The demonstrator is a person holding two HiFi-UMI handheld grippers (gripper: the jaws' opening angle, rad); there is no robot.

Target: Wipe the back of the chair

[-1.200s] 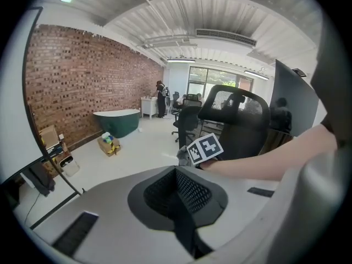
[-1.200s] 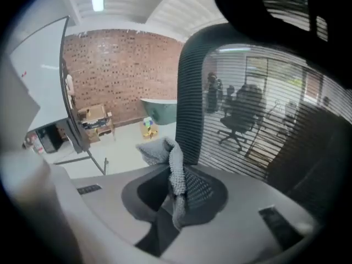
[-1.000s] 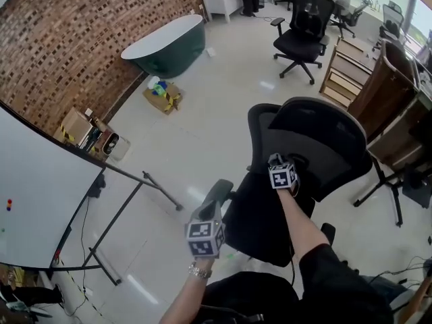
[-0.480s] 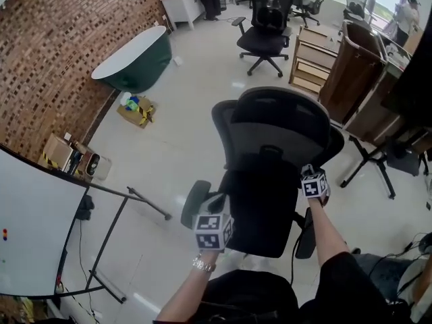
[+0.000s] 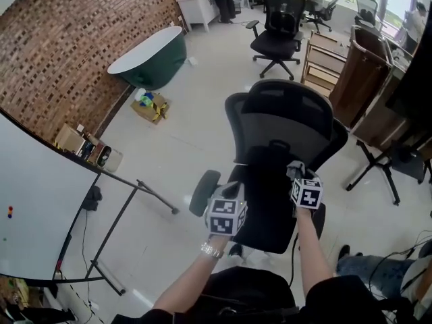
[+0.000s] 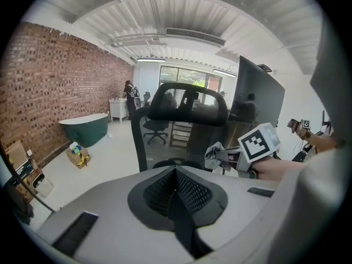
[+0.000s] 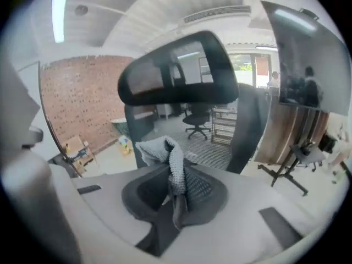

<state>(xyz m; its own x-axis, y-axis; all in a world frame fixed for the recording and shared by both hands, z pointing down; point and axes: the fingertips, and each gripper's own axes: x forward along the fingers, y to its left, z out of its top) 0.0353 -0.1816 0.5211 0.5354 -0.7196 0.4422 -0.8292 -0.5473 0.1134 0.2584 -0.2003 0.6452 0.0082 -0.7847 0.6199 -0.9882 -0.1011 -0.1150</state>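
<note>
**Head view.** The black mesh chair (image 5: pixel 287 123) stands in the middle of the floor, its back facing the person. The left gripper (image 5: pixel 231 189) is at about 7 o'clock from the chair's back, near the left armrest (image 5: pixel 202 191). The right gripper (image 5: pixel 294 173) is at about 6 o'clock, up against the lower part of the back, below the mesh. A green bathtub (image 5: pixel 152 54) sits along the brick wall at 10 o'clock, with a small cardboard box (image 5: pixel 151 106) just beside it. A whiteboard (image 5: pixel 37 208) on a stand fills the 8 o'clock side. A second office chair (image 5: pixel 280 25) stands at 12 o'clock.

**Left gripper view.** The fingers are pressed together with nothing between them. The chair's headrest and back rise at 12 o'clock. The right gripper shows at 3 o'clock, with a grey bundle at its tip, close to the chair.

**Right gripper view.** The fingers are clamped on a grey cloth (image 7: pixel 165 153), which bunches up above them. The chair's headrest looms at 12 o'clock, and the mesh back lies right behind the cloth. I cannot tell whether the cloth touches it.
</note>
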